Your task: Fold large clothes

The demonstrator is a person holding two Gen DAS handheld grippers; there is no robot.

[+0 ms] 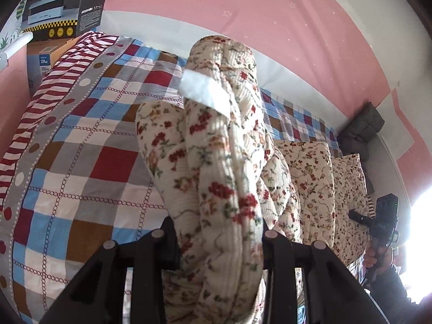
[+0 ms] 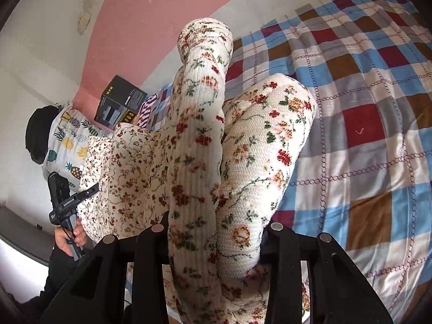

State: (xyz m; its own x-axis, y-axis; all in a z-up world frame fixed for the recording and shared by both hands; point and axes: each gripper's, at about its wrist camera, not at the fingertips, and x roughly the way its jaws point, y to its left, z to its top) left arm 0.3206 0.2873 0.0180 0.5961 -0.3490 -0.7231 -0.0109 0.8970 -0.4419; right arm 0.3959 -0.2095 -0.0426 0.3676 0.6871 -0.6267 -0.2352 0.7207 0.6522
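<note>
A bed spread with a checked quilt [image 1: 89, 162] of red, blue, brown, grey and white squares fills most of both views. Along its far edge in the left wrist view runs a red-and-white striped cloth [image 1: 48, 86] with a grey dotted band. Behind the bed the wall [image 1: 243, 13] is pink above a white strip.

At the head of the bed a black appliance box [image 1: 62, 8] stands on a tan carton [image 1: 43, 56]. In the right wrist view a pineapple-print cushion [image 2: 70, 140] lies near the same box, with a dark rounded object just beside it whose nature cannot be told. A grey padded item [image 1: 361, 127] sits against the wall at the other end.

The floral garment [image 1: 216, 162], thick and cream with red flowers and green stems, hangs bunched above the bed, its ribbed folds blocking the middle of each view. A white label [image 1: 205, 91] is sewn near its top. More of it lies flat on the quilt between the two hands.

The left gripper [image 1: 218, 245] clamps a thick fold of this fabric. The right gripper [image 2: 216, 240] likewise pinches a bundled fold. Each camera catches the other tool at the edge, held by a hand [image 2: 67, 240].
</note>
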